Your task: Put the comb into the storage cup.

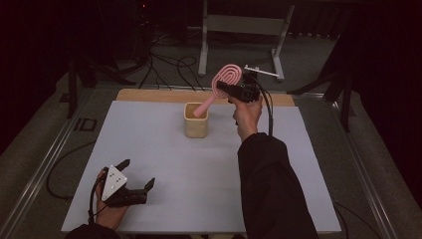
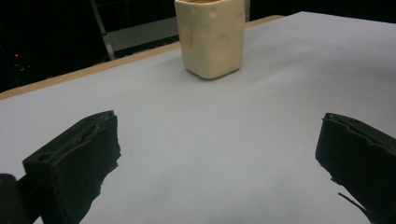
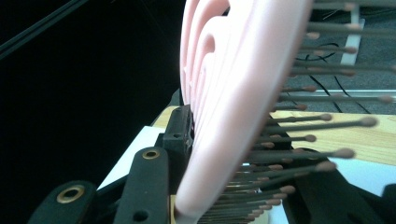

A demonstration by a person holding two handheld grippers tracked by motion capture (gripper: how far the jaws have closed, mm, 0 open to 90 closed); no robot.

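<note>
One pink hairbrush (image 1: pixel 222 84), one cream cup (image 1: pixel 195 119): your right claw (image 1: pixel 225 87) is clamped on the brush head, handle tip dipping into the cup mid-bench. Your left claw (image 1: pixel 137 174), jaws apart, rests low at the bench's (image 1: pixel 164 164) near edge.

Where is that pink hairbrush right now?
In the high view the pink hairbrush is toward the far side of the table, its head clamped in the right gripper and its handle tip inside the cream cup.
</note>
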